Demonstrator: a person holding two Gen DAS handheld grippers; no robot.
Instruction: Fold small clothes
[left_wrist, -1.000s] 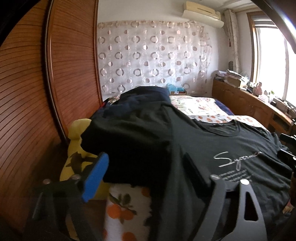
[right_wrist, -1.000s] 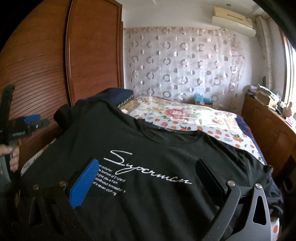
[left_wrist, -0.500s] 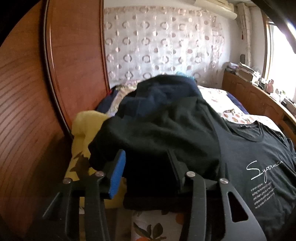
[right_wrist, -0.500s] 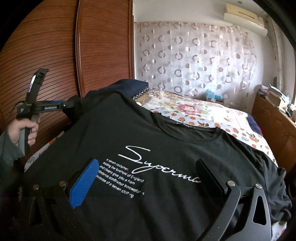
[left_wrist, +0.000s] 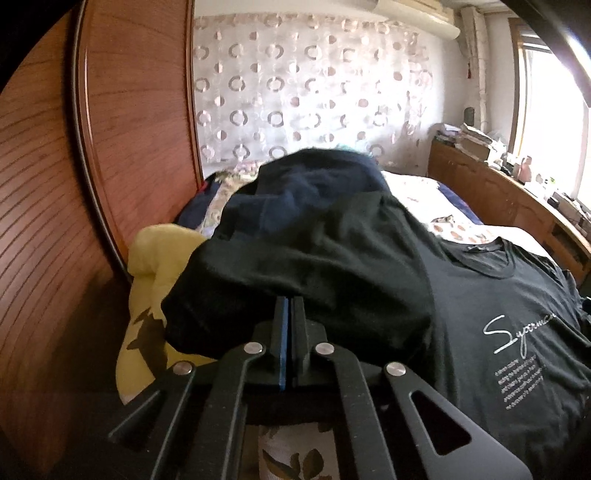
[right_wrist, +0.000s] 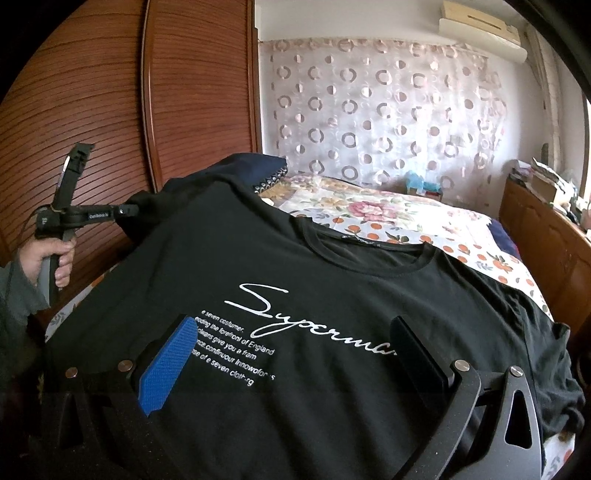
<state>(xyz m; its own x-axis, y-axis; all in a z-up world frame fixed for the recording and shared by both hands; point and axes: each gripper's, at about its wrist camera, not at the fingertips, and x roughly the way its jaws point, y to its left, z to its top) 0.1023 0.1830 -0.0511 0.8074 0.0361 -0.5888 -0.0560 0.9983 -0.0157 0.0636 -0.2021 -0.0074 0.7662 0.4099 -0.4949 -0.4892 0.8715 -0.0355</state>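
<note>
A black T-shirt with white "Superman" script lies face up on the bed, collar toward the far side. Its left sleeve is bunched up at the bed's left edge. My left gripper has its jaws pressed together on the hem of that sleeve; the right wrist view shows this left gripper at the sleeve, held by a person's hand. My right gripper hovers open over the shirt's lower front, the blue pad at left, nothing between its fingers.
A dark navy garment is heaped beyond the sleeve, with a yellow cloth beside it. The floral bedspread covers the bed. A wooden wardrobe runs close along the left. A cluttered wooden sideboard stands at right under the window.
My left gripper moved in toward the bunched sleeve and its jaws went from wide open to shut on the sleeve hem. The right gripper stayed open over the shirt.
</note>
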